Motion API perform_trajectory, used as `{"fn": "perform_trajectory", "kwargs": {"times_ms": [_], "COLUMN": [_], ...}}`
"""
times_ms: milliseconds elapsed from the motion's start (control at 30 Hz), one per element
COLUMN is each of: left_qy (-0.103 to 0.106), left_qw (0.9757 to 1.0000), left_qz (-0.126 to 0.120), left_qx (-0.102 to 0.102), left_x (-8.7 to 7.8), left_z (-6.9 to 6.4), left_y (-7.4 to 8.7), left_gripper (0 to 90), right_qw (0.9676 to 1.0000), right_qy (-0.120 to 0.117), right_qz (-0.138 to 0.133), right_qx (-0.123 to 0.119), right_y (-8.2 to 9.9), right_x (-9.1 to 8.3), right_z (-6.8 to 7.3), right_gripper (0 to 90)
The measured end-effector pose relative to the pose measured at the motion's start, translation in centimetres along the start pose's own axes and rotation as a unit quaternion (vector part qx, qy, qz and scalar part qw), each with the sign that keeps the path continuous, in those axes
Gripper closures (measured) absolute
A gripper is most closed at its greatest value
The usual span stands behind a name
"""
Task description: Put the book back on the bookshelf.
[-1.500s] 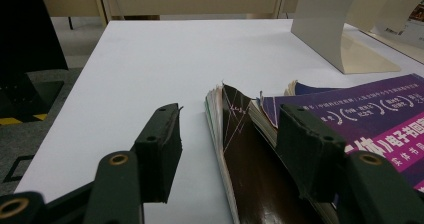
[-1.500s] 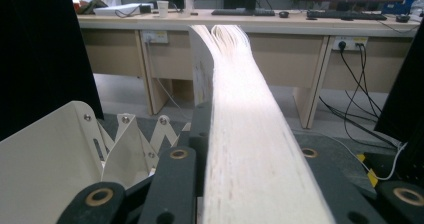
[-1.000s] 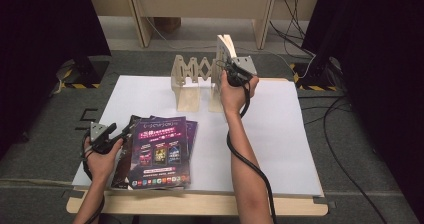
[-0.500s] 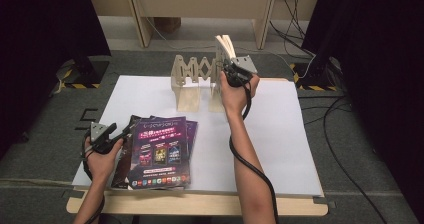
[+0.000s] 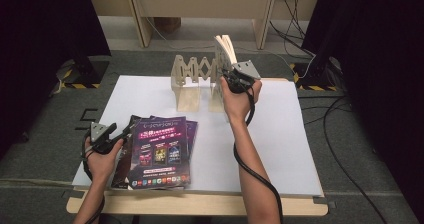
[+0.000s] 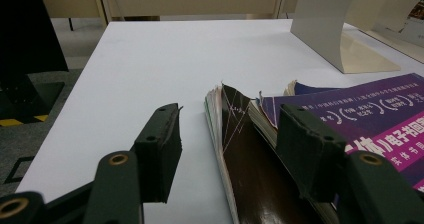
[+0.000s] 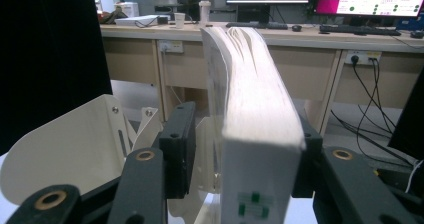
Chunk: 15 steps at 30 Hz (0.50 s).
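– What has just changed at the far edge of the table?

– The right gripper [image 5: 231, 79] has just been opening its jaws. In its own view the white book [image 7: 250, 119] stands upright between them, with a clear gap on the left side; the right jaw looks close to the cover, perhaps touching. In the earlier high views the hand sat in much the same spot, so the change is in the jaws, not the place.

– What does that mean for the work?

– Likely the book has been set into the folding wooden rack [image 5: 192, 71] and is being let go — one book shelved, with the stack of magazines [image 5: 160, 151] near the front left corner left to do.

– And the other hand?

– The left gripper [image 5: 117, 136] rests at the stack's left edge, jaws wide apart and gripping nothing; the dark cover's corner [image 6: 235, 109] lies between them, unpressed.

– What stays unclear?

– Whether the book's foot sits in a slot — the hand covers it from above, and the jaws cut it off below. How many magazines lie in the stack is also hard to count.
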<state>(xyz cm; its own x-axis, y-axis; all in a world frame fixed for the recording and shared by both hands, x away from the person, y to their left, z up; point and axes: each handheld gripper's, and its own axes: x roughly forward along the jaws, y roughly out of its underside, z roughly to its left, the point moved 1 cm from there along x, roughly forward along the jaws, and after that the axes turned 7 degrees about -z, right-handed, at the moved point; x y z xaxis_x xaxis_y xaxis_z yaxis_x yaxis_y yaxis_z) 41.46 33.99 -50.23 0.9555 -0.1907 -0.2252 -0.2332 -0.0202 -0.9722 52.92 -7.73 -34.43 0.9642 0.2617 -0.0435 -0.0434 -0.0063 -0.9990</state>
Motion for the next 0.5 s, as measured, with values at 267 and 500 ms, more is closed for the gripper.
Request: {"fn": "perform_trajectory", "kwargs": {"times_ms": [267,500], "left_qy": [0.001,0.005], "left_qw": [1.0000,1.0000], "left_qz": [0.001,0.006], "left_qx": [-0.001,-0.004], "left_x": [0.0,0.0], "left_z": [0.0,-0.2], "left_y": [0.0,-0.1], "left_gripper": [42.3,42.1], "right_qw": [1.0000,0.9999], "right_qy": [-0.008,-0.012], "right_qz": [0.002,0.009], "right_qx": [0.000,0.003], "right_y": [0.1,0.2], "right_x": [-1.1,-2.1], "right_z": [-0.2,-0.5], "right_gripper": [55.7,54.9]}}
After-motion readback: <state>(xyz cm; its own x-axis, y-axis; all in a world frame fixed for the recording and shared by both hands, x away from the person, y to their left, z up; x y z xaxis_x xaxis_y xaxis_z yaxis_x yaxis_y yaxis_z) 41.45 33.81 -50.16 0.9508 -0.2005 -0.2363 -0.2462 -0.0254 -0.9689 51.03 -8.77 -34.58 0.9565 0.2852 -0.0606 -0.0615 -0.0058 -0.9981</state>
